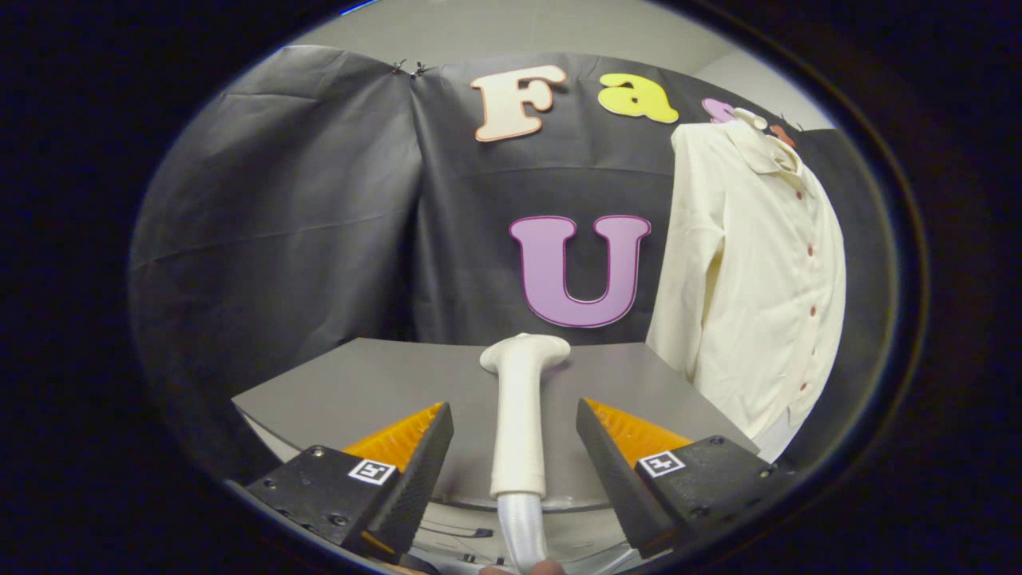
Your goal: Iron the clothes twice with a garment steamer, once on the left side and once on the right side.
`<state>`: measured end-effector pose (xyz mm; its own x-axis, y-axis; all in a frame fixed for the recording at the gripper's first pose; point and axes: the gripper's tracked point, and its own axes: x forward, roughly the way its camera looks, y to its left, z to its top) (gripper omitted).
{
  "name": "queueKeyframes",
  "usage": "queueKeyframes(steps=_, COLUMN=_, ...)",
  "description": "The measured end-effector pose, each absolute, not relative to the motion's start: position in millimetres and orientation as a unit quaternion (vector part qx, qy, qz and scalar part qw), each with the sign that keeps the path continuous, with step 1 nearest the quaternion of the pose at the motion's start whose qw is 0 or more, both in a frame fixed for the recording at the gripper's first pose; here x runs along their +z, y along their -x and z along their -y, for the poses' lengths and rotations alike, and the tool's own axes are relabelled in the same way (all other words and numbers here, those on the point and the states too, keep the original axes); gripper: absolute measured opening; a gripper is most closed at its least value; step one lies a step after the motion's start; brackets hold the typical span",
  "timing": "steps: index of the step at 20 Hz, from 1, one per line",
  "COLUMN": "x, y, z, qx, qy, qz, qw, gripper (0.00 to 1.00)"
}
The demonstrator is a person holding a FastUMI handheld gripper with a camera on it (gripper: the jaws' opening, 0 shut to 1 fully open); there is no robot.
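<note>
White plastic steamer (519, 415) lying lengthwise on the grey table (351, 391) at lower centre of the frame, head pointing away toward the booth wall, braided hose (523, 531) trailing off its near end toward the bottom edge. Sitting between the two fingers of the gripper (515, 447), with clear gaps on both sides; jaws standing wide open, holding nothing, neither finger touching the handle. Cream button-front shirt (758, 271) hanging at the right of the frame against the black cloth, collar up near the upper right, hem reaching down just past the table's right corner, well apart from the steamer.

Judging the step in hand as the pickup, with both ironing passes not yet done. Doing it well: keeping the handle centred between the fingers, pushing in a little further so the pads land on the straight part of the handle rather than the hose end, then closing evenly. Watching the smooth rounded handle, likely to roll or twist under a lopsided squeeze. Minding the hose too, likely to drag on the lift toward the shirt.
</note>
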<state>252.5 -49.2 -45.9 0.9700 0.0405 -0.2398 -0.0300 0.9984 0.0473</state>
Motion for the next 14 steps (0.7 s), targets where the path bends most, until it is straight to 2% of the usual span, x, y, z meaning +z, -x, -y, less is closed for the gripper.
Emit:
queueKeyframes(steps=6, x=-71.1, y=-288.7, z=51.5, qx=0.004, qy=-0.017, qz=-0.169, qw=0.986, gripper=0.92)
queueKeyframes(steps=12, x=-92.8, y=-296.0, z=55.5, qx=-0.009, qy=-0.044, qz=-0.204, qw=0.978, gripper=0.55)
queueKeyframes(steps=13, x=-87.0, y=-291.2, z=54.4, qx=-0.009, qy=-0.058, qz=-0.196, qw=0.979, gripper=0.41)
queueKeyframes(steps=14, x=-86.1, y=-291.6, z=53.5, qx=-0.005, qy=-0.058, qz=-0.194, qw=0.979, gripper=0.4)
